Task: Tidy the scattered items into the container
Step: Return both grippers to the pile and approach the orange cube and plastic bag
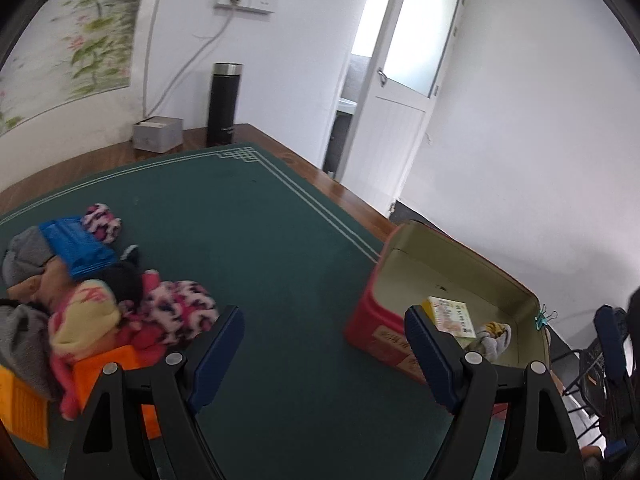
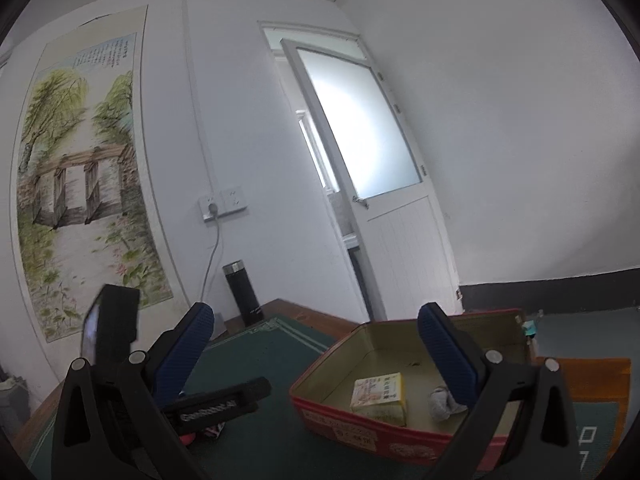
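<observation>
A red tin box [image 1: 374, 322] with a cream inside stands at the right of the green mat; it also shows in the right wrist view [image 2: 360, 428]. In it lie a small yellow carton [image 1: 450, 314] [image 2: 378, 398] and a grey rolled sock [image 1: 494, 338] [image 2: 440, 402]. A heap of scattered items lies at the left: pink patterned socks [image 1: 176, 308], a blue packet [image 1: 78, 246], a yellow sock [image 1: 86, 316], grey cloth [image 1: 24, 254] and orange packets [image 1: 108, 364]. My left gripper [image 1: 324, 344] is open and empty above the mat, between heap and box. My right gripper [image 2: 316, 336] is open and empty, just above the box's near side.
A black flask [image 1: 224, 104] and a small grey box [image 1: 158, 134] stand at the far edge of the wooden table. The green mat [image 1: 248, 216] covers most of the table. A binder clip [image 1: 544, 316] sits on the box's far corner. The left gripper's body [image 2: 116, 344] shows in the right wrist view.
</observation>
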Motion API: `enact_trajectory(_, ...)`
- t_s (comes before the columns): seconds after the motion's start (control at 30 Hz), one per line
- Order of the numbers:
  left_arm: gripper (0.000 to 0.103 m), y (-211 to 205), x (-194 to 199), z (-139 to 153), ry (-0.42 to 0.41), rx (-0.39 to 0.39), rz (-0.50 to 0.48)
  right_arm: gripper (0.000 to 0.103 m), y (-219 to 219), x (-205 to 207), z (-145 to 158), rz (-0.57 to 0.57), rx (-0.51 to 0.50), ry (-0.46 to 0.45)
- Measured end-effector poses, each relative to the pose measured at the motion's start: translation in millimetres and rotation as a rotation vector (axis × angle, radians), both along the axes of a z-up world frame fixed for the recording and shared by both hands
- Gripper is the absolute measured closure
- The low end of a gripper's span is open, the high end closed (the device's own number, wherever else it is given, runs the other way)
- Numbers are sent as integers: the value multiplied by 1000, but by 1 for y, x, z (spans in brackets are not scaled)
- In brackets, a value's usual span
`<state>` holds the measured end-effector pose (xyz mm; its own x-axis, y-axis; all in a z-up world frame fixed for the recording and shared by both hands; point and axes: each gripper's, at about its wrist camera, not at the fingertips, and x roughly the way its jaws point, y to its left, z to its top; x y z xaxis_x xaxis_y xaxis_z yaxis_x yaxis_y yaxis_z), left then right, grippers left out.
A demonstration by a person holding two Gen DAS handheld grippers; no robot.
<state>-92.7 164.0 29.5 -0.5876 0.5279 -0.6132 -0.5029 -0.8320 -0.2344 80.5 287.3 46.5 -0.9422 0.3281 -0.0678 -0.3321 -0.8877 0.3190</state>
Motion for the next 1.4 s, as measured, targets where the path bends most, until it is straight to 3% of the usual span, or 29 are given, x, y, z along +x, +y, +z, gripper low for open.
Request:
enact_trajectory(0.3, 19, -103, 11, 7, 46, 9, 194, 1, -36, -75, -37, 373, 1, -315)
enact_trajectory(0.47, 19, -137, 7, 6, 41, 4, 230, 1, -56, -96, -53, 509, 31, -430)
enact_trajectory(0.63, 19, -167, -2, 2, -2, -13, 255, 1, -71, -107, -69, 689, -13, -508)
enact_trajectory(0.87, 19, -193, -13, -7, 2, -142, 281, 1, -94, -103, -72, 776, 49, -540)
enact_trajectory(1.1, 19, -199, -16, -36, -29, -279, 228, 1, -95, -103, -73, 781, 54, -555)
enact_trajectory(1.27, 19, -197, -22, -55, -53, -310, 229, 1, -95, -104, -73, 785, 60, -559)
enact_trajectory(1.4, 19, -206, -26, -64, -74, -265, 272, 1, -97, -104, -73, 792, 66, -560)
